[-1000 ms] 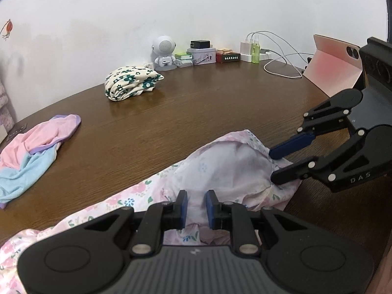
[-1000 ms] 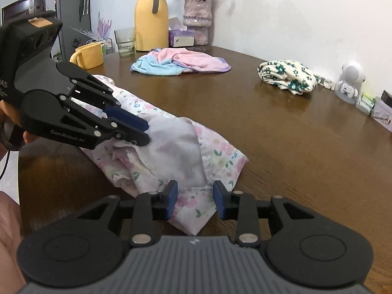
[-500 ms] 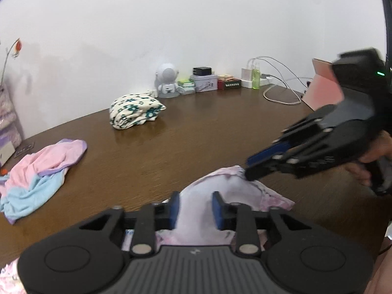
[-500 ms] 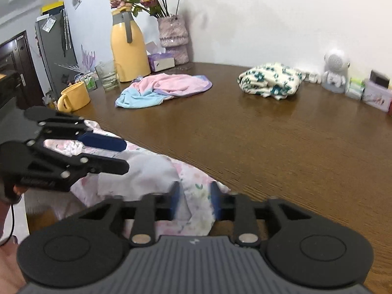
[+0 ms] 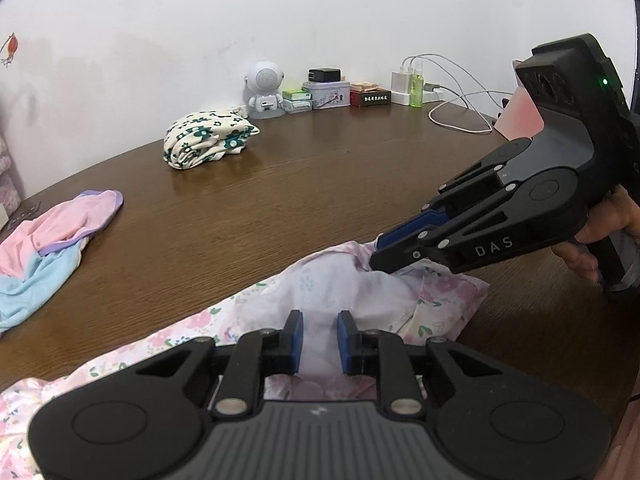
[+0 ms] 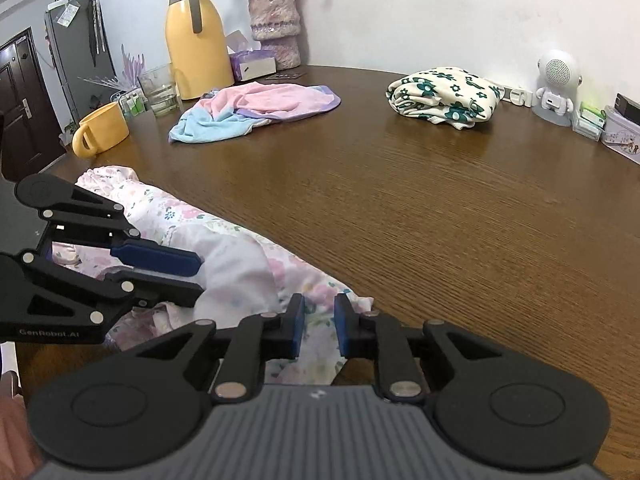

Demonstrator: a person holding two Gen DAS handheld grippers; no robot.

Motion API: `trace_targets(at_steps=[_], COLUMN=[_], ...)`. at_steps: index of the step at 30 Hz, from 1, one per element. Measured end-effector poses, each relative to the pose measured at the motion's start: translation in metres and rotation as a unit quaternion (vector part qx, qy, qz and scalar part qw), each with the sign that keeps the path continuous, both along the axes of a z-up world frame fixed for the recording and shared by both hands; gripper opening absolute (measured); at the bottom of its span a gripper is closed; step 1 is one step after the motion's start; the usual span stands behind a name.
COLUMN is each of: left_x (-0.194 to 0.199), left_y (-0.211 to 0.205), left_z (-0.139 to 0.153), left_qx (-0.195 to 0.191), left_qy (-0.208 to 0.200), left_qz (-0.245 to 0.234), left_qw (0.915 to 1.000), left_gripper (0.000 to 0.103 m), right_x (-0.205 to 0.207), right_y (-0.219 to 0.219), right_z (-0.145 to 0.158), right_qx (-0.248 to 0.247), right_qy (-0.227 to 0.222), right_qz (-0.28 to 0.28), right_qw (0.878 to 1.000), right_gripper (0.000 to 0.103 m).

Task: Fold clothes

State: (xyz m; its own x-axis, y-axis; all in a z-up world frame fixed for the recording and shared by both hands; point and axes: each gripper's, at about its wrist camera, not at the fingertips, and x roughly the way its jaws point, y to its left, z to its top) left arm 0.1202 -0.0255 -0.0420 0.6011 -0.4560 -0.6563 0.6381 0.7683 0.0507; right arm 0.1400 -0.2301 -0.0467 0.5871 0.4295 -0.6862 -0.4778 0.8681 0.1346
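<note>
Left wrist: three garments (image 5: 360, 292) (one floral); both grippers (image 5: 319, 344) slightly parted, holding nothing.

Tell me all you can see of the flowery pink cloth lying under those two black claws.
The flowery cloth is thin, pale pink fabric with small printed blossoms, its plain whitish inside turned up in the middle. It lies crumpled in a long band on the near edge of the brown table. Both claws reach over its bunched end.

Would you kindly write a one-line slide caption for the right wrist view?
Both grippers, right gripper and left gripper, open over a pink floral garment on the wooden table.
</note>
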Motion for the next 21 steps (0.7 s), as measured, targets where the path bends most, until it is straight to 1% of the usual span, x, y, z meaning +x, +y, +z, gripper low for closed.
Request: trace_targets(at_steps=[1, 2, 3, 4, 5, 6, 7, 8, 9, 10, 13, 17, 19, 20, 21], left_x=[0.000, 0.000, -0.001, -0.003, -0.005, -0.007, -0.010, -0.011, -0.013, -0.014, -0.017, -0.013, -0.011, -0.010, -0.008], left_y=[0.000, 0.001, 0.002, 0.004, 0.005, 0.006, 0.007, 0.008, 0.008, 0.008, 0.010, 0.008, 0.007, 0.007, 0.006], left_z=[0.002, 0.005, 0.008, 0.011, 0.015, 0.018, 0.021, 0.023, 0.025, 0.027, 0.031, 0.028, 0.026, 0.025, 0.023], left_qx=[0.000, -0.001, -0.002, -0.004, -0.006, -0.005, -0.004, -0.003, -0.003, -0.003, -0.005, -0.005, -0.005, -0.005, -0.001], left_qy=[-0.001, -0.002, -0.006, -0.011, -0.017, -0.022, -0.028, -0.034, -0.038, -0.043, -0.053, -0.049, -0.046, -0.044, -0.038], left_qz=[0.002, 0.004, 0.007, 0.010, 0.014, 0.016, 0.018, 0.018, 0.018, 0.018, 0.018, 0.023, 0.019, 0.017, 0.015], left_qw=[1.0000, 1.0000, 1.0000, 0.9999, 0.9997, 0.9996, 0.9994, 0.9993, 0.9991, 0.9989, 0.9984, 0.9985, 0.9988, 0.9989, 0.9992], left_gripper=[0.017, 0.020, 0.027, 0.032, 0.045, 0.059, 0.066, 0.079, 0.090, 0.092, 0.092, 0.092, 0.086, 0.066, 0.037], right_x=[0.000, -0.001, -0.002, -0.004, -0.008, -0.011, -0.015, -0.018, -0.021, -0.024, -0.032, -0.033, -0.033, -0.033, -0.034], right_y=[-0.001, -0.004, -0.008, -0.012, -0.016, -0.019, -0.022, -0.025, -0.028, -0.031, -0.040, -0.044, -0.046, -0.047, -0.048], right_z=[0.001, 0.003, 0.006, 0.010, 0.013, 0.016, 0.019, 0.021, 0.023, 0.025, 0.028, 0.020, 0.016, 0.014, 0.011], right_qx=[0.004, 0.013, 0.025, 0.038, 0.048, 0.054, 0.058, 0.062, 0.065, 0.068, 0.081, 0.107, 0.120, 0.127, 0.133], right_qy=[0.002, 0.005, 0.009, 0.011, 0.013, 0.014, 0.015, 0.016, 0.017, 0.019, 0.025, 0.050, 0.063, 0.069, 0.075], right_qz=[-0.002, -0.006, -0.010, -0.015, -0.020, -0.023, -0.025, -0.028, -0.030, -0.033, -0.041, -0.051, -0.056, -0.058, -0.061], right_qw=[1.000, 1.000, 1.000, 0.999, 0.999, 0.998, 0.998, 0.998, 0.997, 0.997, 0.996, 0.992, 0.989, 0.988, 0.986], right_gripper=[0.019, 0.027, 0.032, 0.040, 0.046, 0.049, 0.058, 0.075, 0.082, 0.090, 0.101, 0.102, 0.101, 0.098, 0.096])
